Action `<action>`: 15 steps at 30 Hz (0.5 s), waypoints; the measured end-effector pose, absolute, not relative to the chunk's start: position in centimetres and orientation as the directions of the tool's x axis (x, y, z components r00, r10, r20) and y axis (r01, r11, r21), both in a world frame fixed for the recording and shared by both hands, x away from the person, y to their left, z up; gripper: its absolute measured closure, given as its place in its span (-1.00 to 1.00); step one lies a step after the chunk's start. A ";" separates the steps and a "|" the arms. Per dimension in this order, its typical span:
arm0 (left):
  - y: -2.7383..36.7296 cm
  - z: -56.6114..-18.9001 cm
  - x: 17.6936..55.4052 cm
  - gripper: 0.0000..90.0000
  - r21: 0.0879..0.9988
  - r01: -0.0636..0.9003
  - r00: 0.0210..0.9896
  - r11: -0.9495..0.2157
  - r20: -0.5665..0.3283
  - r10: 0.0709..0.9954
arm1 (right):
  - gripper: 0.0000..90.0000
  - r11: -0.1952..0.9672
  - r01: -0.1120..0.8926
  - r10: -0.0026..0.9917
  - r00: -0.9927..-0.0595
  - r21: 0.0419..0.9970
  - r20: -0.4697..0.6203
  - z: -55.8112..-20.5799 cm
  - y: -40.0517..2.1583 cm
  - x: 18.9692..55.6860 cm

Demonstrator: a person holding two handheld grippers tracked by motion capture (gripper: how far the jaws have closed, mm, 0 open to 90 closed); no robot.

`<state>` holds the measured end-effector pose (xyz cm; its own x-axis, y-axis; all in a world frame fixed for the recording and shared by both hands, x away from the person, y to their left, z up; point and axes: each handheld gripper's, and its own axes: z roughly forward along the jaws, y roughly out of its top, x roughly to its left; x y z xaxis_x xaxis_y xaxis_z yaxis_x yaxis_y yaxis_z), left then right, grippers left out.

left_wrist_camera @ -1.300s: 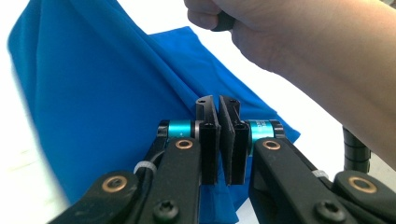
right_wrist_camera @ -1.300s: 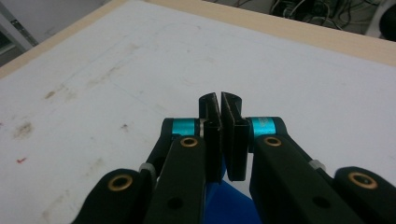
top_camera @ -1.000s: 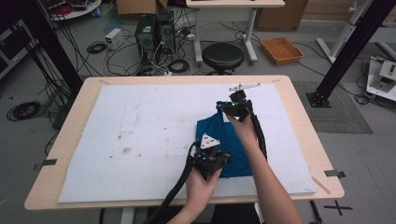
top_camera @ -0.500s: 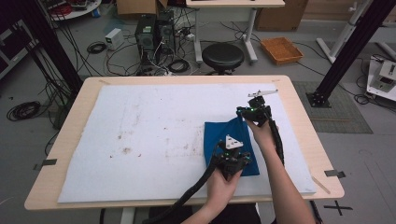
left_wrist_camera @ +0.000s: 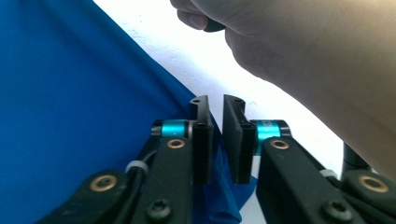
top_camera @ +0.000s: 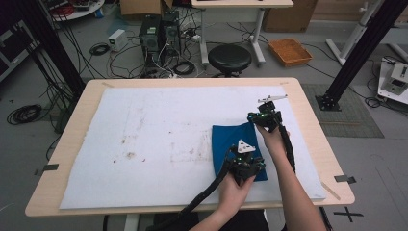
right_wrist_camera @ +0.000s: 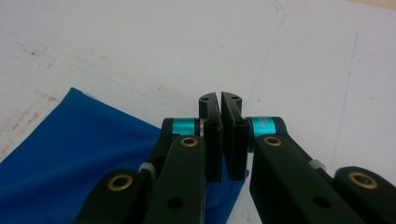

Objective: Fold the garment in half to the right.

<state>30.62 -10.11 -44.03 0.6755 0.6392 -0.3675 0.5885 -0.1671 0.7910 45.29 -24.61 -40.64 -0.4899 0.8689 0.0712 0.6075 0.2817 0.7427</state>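
A blue cloth (top_camera: 230, 140) lies folded on the right part of the white mat (top_camera: 159, 120). My left gripper (top_camera: 246, 167) sits at the cloth's near right corner, jaws pinched together with blue fabric (left_wrist_camera: 70, 116) running between them. In the left gripper view its tips (left_wrist_camera: 217, 100) reach just past the cloth's edge. My right gripper (top_camera: 262, 118) holds the far right corner, its jaws (right_wrist_camera: 219, 98) pressed together over the cloth (right_wrist_camera: 84, 149). The fabric stretches between the two grippers along its right edge.
Brown stains (top_camera: 129, 155) mark the mat left of the cloth. The person's right hand (left_wrist_camera: 303, 56) hangs close above the left gripper. The table's right edge (top_camera: 321, 144) is near both grippers. A black stool (top_camera: 229, 57) and an orange tray (top_camera: 289, 51) stand on the floor beyond.
Both grippers have moved to the right across the mat, dragging the blue cloth along with them. The jaws stayed shut on it.
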 end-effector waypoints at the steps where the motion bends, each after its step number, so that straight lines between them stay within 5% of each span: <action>1: -10.1 -44.1 30.6 0.71 0.790 0.589 0.676 -0.172 -0.364 0.641 | 0.95 0.282 0.609 0.870 -0.489 0.741 0.070 -40.8 -24.7 45.4; 9: -9.8 -43.9 30.5 0.03 0.814 0.554 0.730 -0.177 -0.371 0.574 | 0.60 0.233 0.618 0.889 -0.447 0.751 0.093 -40.6 -25.5 45.4; 15: -7.3 -42.0 29.9 -0.08 0.850 0.495 0.767 -0.179 -0.329 0.551 | 0.38 0.198 0.591 0.905 -0.417 0.782 0.086 -39.4 -27.1 43.4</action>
<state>29.93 -7.34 -42.00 0.7666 0.5512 -0.3295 0.4946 -0.1795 0.8504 43.41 -27.06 -39.45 -0.4173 0.9047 0.0859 0.5911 0.1984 0.7818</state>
